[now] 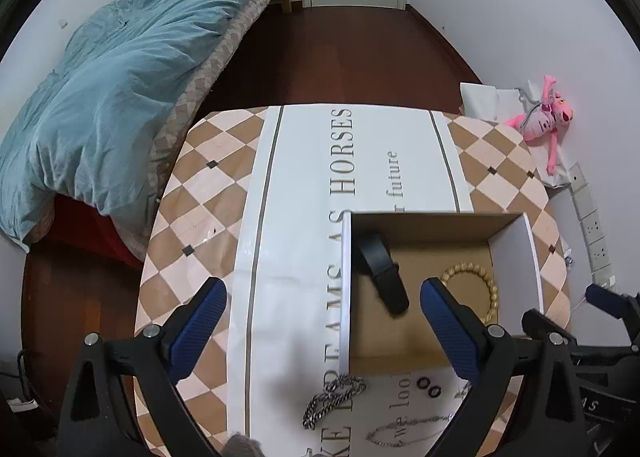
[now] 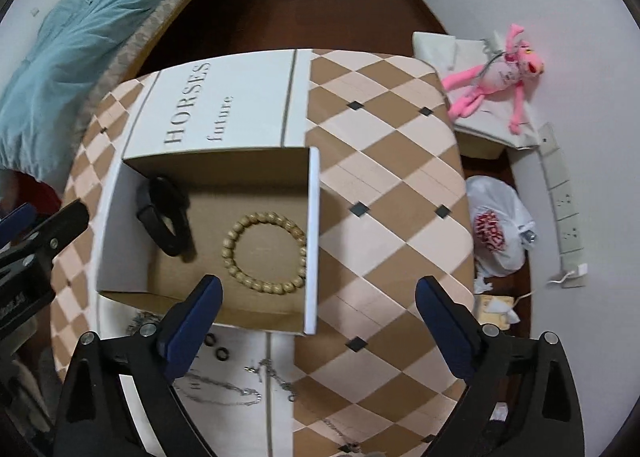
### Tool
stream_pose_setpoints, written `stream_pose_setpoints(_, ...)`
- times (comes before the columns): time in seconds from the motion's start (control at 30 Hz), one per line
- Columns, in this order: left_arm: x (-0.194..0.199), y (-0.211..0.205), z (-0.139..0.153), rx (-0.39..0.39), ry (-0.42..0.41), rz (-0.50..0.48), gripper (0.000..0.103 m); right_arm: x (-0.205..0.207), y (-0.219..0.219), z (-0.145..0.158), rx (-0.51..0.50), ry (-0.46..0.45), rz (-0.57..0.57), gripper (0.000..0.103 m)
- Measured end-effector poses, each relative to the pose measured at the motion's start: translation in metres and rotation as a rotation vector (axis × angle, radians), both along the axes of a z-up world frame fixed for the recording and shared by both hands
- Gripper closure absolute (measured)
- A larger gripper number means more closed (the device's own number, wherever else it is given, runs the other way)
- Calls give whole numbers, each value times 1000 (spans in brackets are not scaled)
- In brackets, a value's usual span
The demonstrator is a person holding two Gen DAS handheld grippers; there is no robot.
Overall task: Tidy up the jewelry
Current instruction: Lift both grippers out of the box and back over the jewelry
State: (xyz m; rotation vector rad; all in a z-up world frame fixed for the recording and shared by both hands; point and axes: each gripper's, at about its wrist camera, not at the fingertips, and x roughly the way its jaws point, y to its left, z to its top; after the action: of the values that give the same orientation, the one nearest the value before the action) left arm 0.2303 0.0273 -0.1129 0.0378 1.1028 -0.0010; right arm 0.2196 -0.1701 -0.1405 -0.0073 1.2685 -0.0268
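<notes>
An open cardboard box (image 1: 516,253) (image 2: 314,237) stands on the table. Inside lie a black band (image 1: 382,271) (image 2: 166,217) and a wooden bead bracelet (image 1: 482,283) (image 2: 264,253). In front of the box lie a thick silver chain (image 1: 334,397), two small black rings (image 1: 428,387) (image 2: 216,347) and thin silver chains (image 1: 400,431) (image 2: 224,393). My left gripper (image 1: 322,331) is open and empty, above the box's left wall. My right gripper (image 2: 318,327) is open and empty, above the box's near right corner.
The table (image 1: 192,217) (image 2: 384,185) has a checkered cloth and a white runner with lettering. A bed with a blue quilt (image 1: 120,81) is at the left. A pink plush toy (image 2: 496,77) and a plastic bag (image 2: 496,225) lie at the right.
</notes>
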Motion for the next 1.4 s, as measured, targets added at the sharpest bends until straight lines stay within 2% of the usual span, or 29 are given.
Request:
stream_pose_setpoints(0.2, -18, -3, 12, 1, -40, 0, 4, -16, 1, 16, -28, -54, -15, 4)
stream_pose_setpoints(0.6, -70, -4, 73, -33, -169, -10, 4, -66, 5, 92, -45, -240, -31, 4)
stream_pose_setpoints(0.77, -90, -1, 92, -52, -194, -11, 4, -92, 4, 118, -19, -295, -41, 4)
stream_pose_setpoints(0.97, -111, 2, 101, -59, -206, 12, 4, -118, -1, 131, 25, -323, -48, 4)
stream_pose_setpoints(1.07, -119, 1, 97, -23, -195, 43, 4, -130, -7, 127, 35, -317, -56, 4)
stream_pose_setpoints(1.2, -131, 1, 76, 46, -185, 74, 4, -143, -19, 97, 35, -259, -75, 4)
stream_pose_setpoints(1.3, -137, 4, 45, 94, -138, 104, 4, -150, -31, 54, 41, -171, -112, 4)
stream_pose_setpoints(1.4, -143, 6, 10, 101, -65, 125, 4, -161, -44, 12, 55, -100, -155, 5)
